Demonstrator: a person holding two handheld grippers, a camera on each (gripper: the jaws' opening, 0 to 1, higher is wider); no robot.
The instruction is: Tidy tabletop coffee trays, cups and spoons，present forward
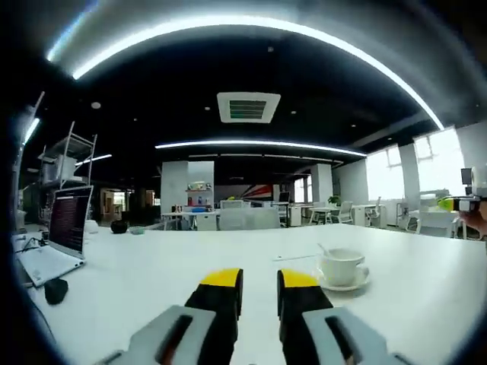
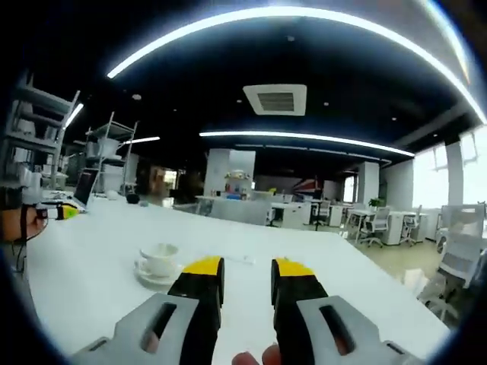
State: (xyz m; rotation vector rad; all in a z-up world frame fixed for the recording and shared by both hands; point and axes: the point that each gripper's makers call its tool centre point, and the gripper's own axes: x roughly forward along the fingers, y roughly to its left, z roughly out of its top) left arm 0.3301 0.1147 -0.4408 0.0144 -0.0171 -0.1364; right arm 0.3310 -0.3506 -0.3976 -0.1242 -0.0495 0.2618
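A: Fingers of the left gripper (image 1: 259,293) are standing a narrow gap apart, holding nothing. The right gripper (image 2: 246,283) is sitting the same: slightly parted, empty.

B: Where is the cup lying from each?

A: The cup (image 1: 339,266) is resting on its saucer (image 1: 344,283) on the desk (image 1: 152,266), ahead and right of the left fingers. In the right gripper view the cup (image 2: 159,258) is lying ahead and left. So it is sitting between the two.

B: Spoon?

A: A thin handle (image 1: 323,249) is sticking up from the cup, leaning left. Neither gripper is looking clearly nearer; I cannot tell.
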